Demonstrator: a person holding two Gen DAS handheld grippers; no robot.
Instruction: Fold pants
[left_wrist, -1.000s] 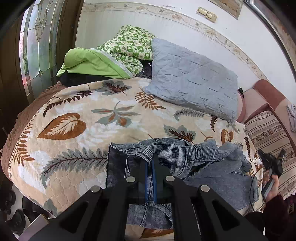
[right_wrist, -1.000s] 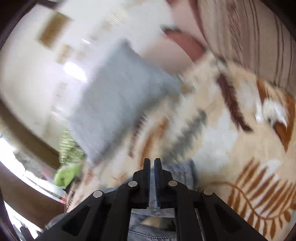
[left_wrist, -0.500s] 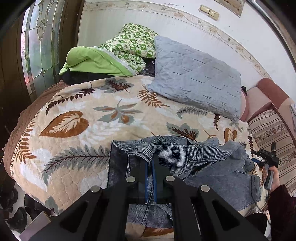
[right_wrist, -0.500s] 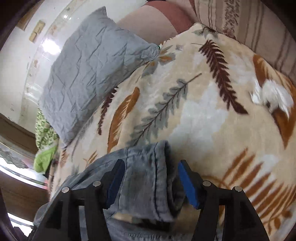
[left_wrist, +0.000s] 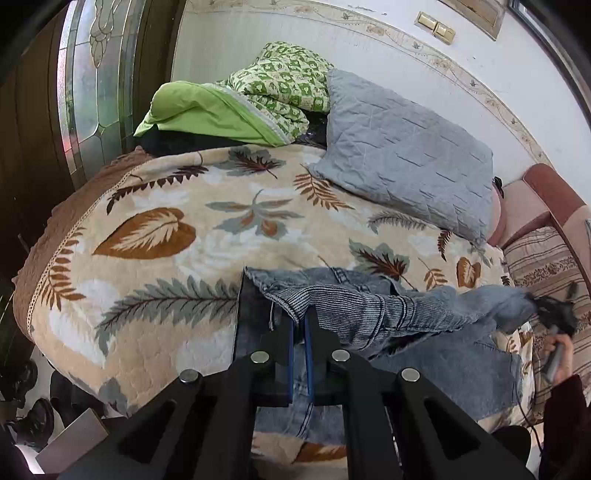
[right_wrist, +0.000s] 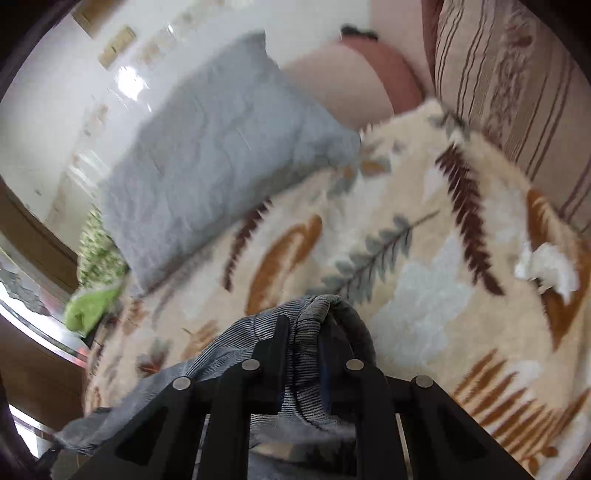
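Blue denim pants (left_wrist: 373, 310) lie crumpled on the leaf-patterned blanket (left_wrist: 166, 236) at the bed's near edge. My left gripper (left_wrist: 298, 325) is shut on the waistband end of the pants. My right gripper (right_wrist: 303, 332) is closed on a bunched fold of a pant leg (right_wrist: 314, 310), with denim filling the space between its fingers. In the left wrist view the right gripper (left_wrist: 554, 314) shows at the far right, holding the leg end stretched out from the pile.
A grey pillow (left_wrist: 402, 155) and a green quilt pile (left_wrist: 251, 99) lie at the head of the bed. A striped cushion (right_wrist: 517, 77) and pink headboard (left_wrist: 528, 203) stand at the right. Shoes (left_wrist: 29, 410) sit on the floor at the left.
My right gripper went from open around the pant leg to shut on it and has pulled the leg out to the right. My left gripper kept its hold.
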